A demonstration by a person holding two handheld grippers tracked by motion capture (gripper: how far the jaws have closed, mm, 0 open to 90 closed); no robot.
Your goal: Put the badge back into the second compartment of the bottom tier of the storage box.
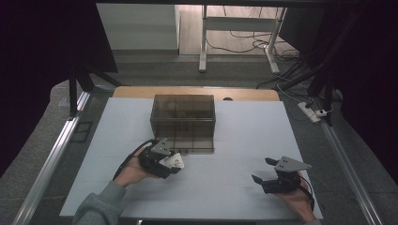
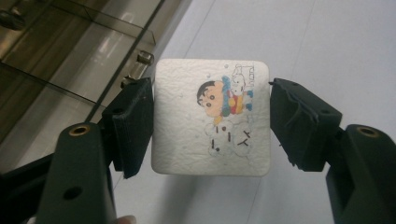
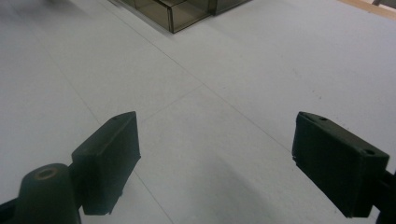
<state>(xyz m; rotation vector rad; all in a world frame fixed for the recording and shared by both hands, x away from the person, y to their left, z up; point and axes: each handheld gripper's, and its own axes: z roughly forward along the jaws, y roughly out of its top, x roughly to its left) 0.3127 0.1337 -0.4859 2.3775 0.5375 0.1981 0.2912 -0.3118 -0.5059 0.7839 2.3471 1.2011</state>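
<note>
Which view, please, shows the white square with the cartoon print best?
The left gripper view: the square faces the camera, print plain, clamped between the jaws. The high view shows it small, print unreadable, beside the brown box.

Box (image 1: 183, 123) sits behind the card (image 1: 174, 162) (left tool's (image 1: 172, 162)).

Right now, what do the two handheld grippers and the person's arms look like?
Both are black two-finger tools. The left gripper and right gripper each carry a grey three-cornered plate on top, and a black cable trails from each. The fingers are blocky black pads. The left arm wears a grey-green sleeve.
</note>
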